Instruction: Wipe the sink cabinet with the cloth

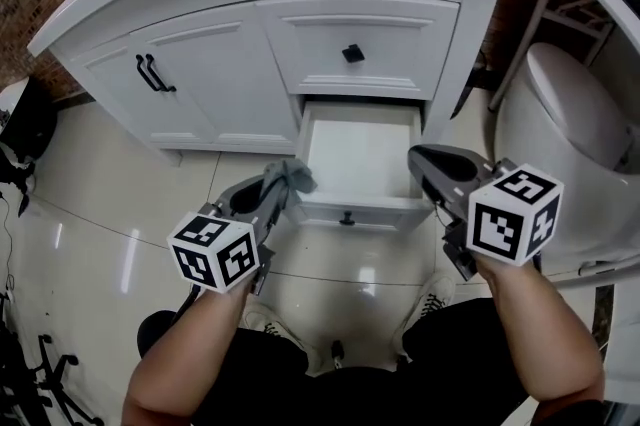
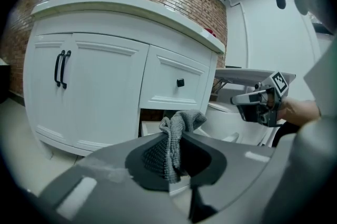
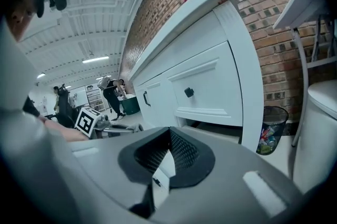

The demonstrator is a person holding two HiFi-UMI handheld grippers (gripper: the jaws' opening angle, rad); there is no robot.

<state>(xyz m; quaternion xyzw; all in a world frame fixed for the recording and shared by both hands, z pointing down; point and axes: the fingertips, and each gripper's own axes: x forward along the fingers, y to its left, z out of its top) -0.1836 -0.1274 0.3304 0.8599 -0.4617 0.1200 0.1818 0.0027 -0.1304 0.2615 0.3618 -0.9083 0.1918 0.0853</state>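
Item: sink cabinet (image 1: 250, 44), white, curved front, against a brick wall; double doors with dark bar handles at its left, upper drawer (image 1: 352, 52) with a dark knob shut, lower drawer (image 1: 358, 154) pulled out, its inside bare and white

Item: cloth (image 2: 179, 128), grey, knitted texture, bunched; pinched between the jaws of the left gripper (image 1: 268, 194), a short tuft standing proud of the tips; it hangs low, by the left front corner of the pulled-out drawer; the head view does not settle whether it touches, and the left gripper view suggests it is clear of the cabinet

Item: right gripper (image 1: 420, 157), jaws pressed together at the tips with nothing between them; held near the right front corner of the same drawer, apart from it

Item: toilet (image 1: 570, 124), white, lid down, to the right of the cabinet; waste bin (image 3: 271, 131), dark mesh, between the two

Step in hand, as judged: approach; cloth secured and brought to the cabinet, no wiping stroke evident

Next move, as judged: carry the tuft onto a painted face or the drawer rim and press; little cloth shows past the tips, so the left gripper wants tilting to lead with fabric and not bare jaw; the right gripper is free to steady or close the drawer
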